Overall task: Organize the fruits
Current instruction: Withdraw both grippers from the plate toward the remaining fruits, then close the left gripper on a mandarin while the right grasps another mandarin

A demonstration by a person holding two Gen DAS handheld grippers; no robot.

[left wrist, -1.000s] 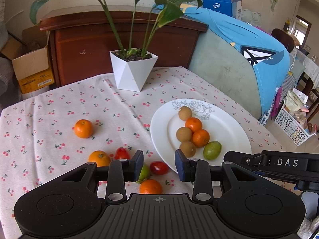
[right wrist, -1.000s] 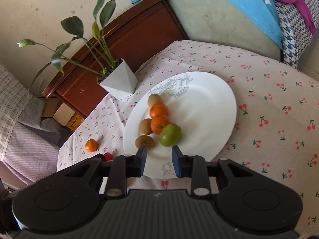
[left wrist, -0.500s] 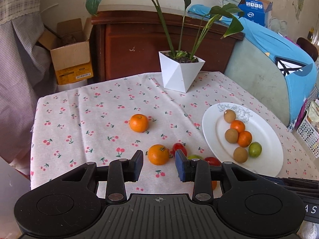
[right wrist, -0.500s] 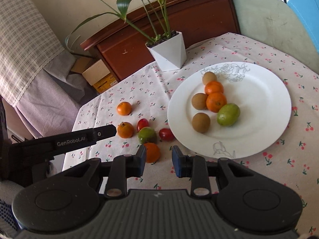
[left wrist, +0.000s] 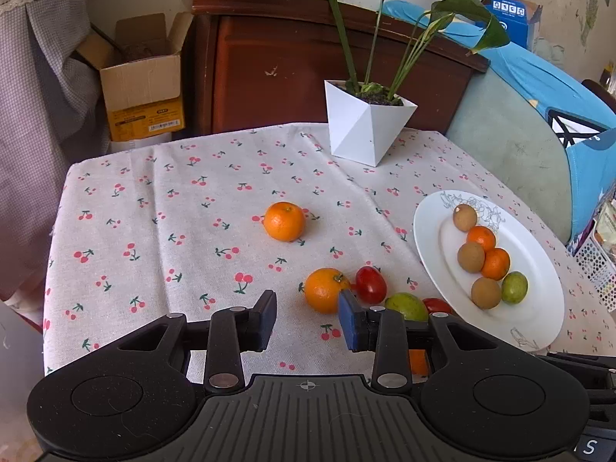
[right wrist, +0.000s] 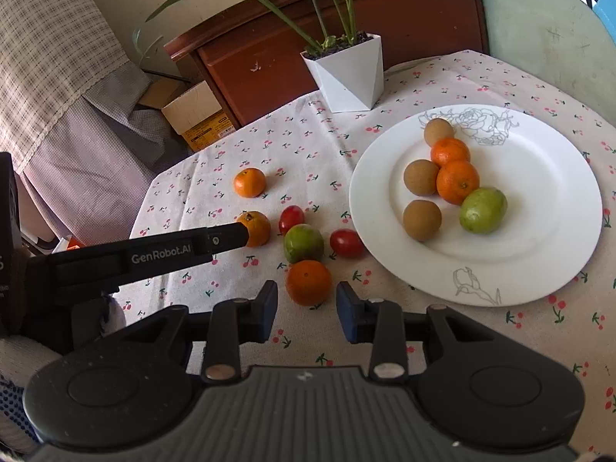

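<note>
Spread and holding nothing, my left claw (left wrist: 307, 317) hangs low over the tabletop (left wrist: 173, 208), its right finger just beside the near orange (left wrist: 326, 290). From this wrist I count six fruits on the white plate (left wrist: 539, 315): three brown ones, two small oranges and a green one. Loose on the cloth are the far orange (left wrist: 284, 221), the near orange, a red tomato (left wrist: 370, 284), a green fruit (left wrist: 406, 307), a second tomato (left wrist: 437, 304) at the plate's rim, and a front orange (left wrist: 417, 362) glimpsed through the claw frame. I judge the job about half done, with six pieces left to move. Against the frame half a second ago, this view has come lower and closer, and the near orange now sits right of centre by the finger instead of between the tips.

From the right wrist, my right claw (right wrist: 307, 313) is also spread and empty, with the front orange (right wrist: 308, 282) just beyond its open tips. The left claw (right wrist: 238, 236) reaches in from the left, its tip touching or just short of the near orange (right wrist: 257, 227); I cannot tell which. The plate (right wrist: 546, 269) carries the same six fruits. Compared with half a second ago, the front orange has drawn centred ahead of the tips, and the left claw has advanced right up to its fruit.
</note>
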